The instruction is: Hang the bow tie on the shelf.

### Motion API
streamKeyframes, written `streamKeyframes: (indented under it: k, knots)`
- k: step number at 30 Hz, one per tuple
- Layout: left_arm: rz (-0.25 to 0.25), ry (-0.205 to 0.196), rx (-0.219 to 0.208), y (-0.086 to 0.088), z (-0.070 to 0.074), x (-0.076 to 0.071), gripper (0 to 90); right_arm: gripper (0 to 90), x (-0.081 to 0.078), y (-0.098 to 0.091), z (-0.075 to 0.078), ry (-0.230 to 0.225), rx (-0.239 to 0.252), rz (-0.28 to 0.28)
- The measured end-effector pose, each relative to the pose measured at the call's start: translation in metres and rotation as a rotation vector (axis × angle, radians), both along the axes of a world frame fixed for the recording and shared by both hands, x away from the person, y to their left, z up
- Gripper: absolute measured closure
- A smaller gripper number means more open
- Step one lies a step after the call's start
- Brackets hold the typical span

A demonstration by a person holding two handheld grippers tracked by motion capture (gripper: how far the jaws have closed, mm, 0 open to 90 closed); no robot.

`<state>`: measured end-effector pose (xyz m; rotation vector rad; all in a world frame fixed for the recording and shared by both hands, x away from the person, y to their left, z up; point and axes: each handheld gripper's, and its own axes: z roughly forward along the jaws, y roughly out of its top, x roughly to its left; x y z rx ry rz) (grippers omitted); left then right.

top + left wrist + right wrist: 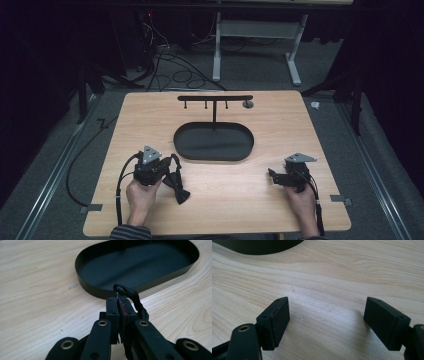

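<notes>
Here the left tongs (167,172) are pinched tight on a black bow tie (178,189), gripping it by its thin neck strap. In the left gripper view the two black pads (113,307) press together on the strap (130,293), which loops up out of the top of the grip and falls away down the right-hand side. In the high view the bow itself hangs below and to the right of the left tongs, near the front left part of the light wooden worktop (280,125); whether its lower tip touches the wood I cannot tell.

Beyond the tie sits a black oval tray (190,147) at the middle of the worktop, with a thin upright post rising from its far side to a T-shaped hanger bar (215,98) that carries three small pegs. The tray's near rim lies just past the strap in the left gripper view.

The right tongs (272,176) are spread wide with nothing between them, over bare wood at the front right, well apart from the tie.
</notes>
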<state>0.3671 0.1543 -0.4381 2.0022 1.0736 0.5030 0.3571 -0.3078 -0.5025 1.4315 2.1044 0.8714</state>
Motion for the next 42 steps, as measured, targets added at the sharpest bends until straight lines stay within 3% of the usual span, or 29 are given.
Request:
streamKeyframes:
  k: [5, 18, 24, 33, 42]
  knots:
    - [-0.017, -0.034, -0.015, -0.003, 0.014, -0.001, 87.7, 21.9, 0.000, 0.000, 0.000, 0.000, 0.000, 0.000]
    - [-0.055, -0.072, -0.036, -0.011, 0.034, 0.008, 87.8, 21.9, 0.000, 0.000, 0.000, 0.002, 0.001, -0.001]
    - [-0.102, -0.082, 0.007, -0.023, 0.044, 0.014, 87.7, 21.9, 0.000, 0.000, 0.000, 0.002, 0.001, -0.001]
    - [-0.133, -0.096, -0.052, -0.025, 0.060, 0.021, 87.8, 21.9, 0.000, 0.000, 0.000, 0.001, 0.000, 0.000]
    - [-0.179, -0.109, -0.037, -0.042, 0.073, 0.030, 87.7, 21.9, 0.000, 0.000, 0.000, 0.002, 0.002, -0.001]
